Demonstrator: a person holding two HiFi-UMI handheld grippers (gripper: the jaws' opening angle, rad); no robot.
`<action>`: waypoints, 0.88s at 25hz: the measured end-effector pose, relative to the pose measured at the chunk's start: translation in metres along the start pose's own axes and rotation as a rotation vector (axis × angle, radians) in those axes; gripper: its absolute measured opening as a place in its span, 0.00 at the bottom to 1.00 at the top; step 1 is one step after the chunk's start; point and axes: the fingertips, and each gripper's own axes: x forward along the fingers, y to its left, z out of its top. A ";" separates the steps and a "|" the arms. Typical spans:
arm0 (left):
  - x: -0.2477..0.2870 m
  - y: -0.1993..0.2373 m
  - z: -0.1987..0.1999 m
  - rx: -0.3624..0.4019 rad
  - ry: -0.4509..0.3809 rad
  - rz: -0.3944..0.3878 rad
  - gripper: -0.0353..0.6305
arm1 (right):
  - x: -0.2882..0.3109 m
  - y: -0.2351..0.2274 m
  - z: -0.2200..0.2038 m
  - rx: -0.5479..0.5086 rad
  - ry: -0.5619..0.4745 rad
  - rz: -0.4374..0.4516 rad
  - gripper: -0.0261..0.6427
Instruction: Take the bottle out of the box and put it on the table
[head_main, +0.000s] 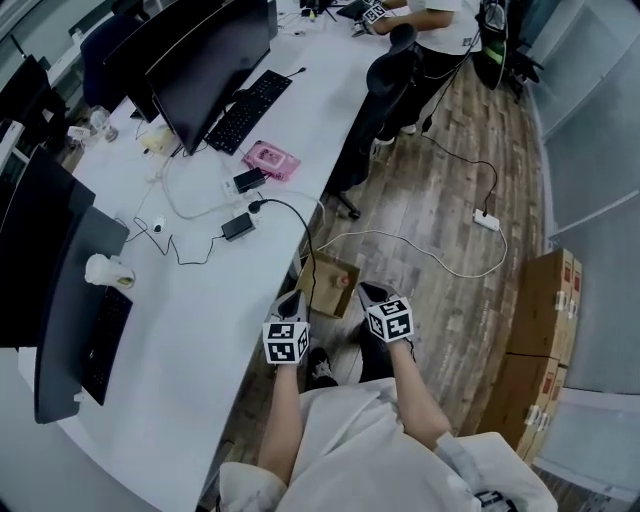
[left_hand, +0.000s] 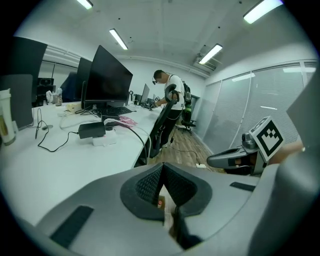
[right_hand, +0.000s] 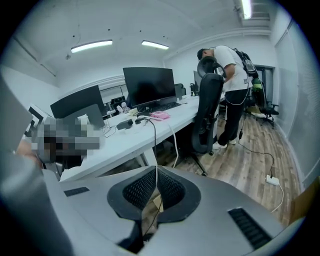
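**Both claws shut above the box, bottle not yet gripped**

The open cardboard box (head_main: 322, 290) stood on the floor just beside the white bench (head_main: 190, 320), ahead of and below the person. The left claw (head_main: 291, 300) hung by the box's near left edge and the right claw (head_main: 369, 292) by its near right corner, so the box lay between and slightly beyond the two tips. Both claws pointed forward and down toward it.

A small pale-orange thing (head_main: 343, 281) showed inside the box, on its right side. I judged it to be the bottle, though it was too small to be sure of. On that reading the right claw was the nearer one, and the bottle lay ahead of it, a little to its left and lower. Which way its long axis ran could not be told.

Each claw's own view showed its pads meeting at the tips with nothing held between them, so both would need to open before any grasp.

Only the head view showed the whole layout of box, bench and claws. The left gripper view showed only an orange speck (left_hand: 160, 202) and a bit of cardboard below its closed pads, while the right gripper view showed just brown cardboard there.
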 end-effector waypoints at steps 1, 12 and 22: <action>0.001 0.002 -0.001 -0.006 0.004 0.012 0.07 | 0.005 -0.001 0.002 -0.009 0.006 0.014 0.10; 0.049 0.004 -0.019 -0.073 0.068 0.082 0.07 | 0.057 -0.040 0.001 -0.061 0.096 0.137 0.10; 0.132 -0.016 -0.054 -0.067 0.160 0.038 0.07 | 0.123 -0.097 -0.036 -0.092 0.197 0.205 0.10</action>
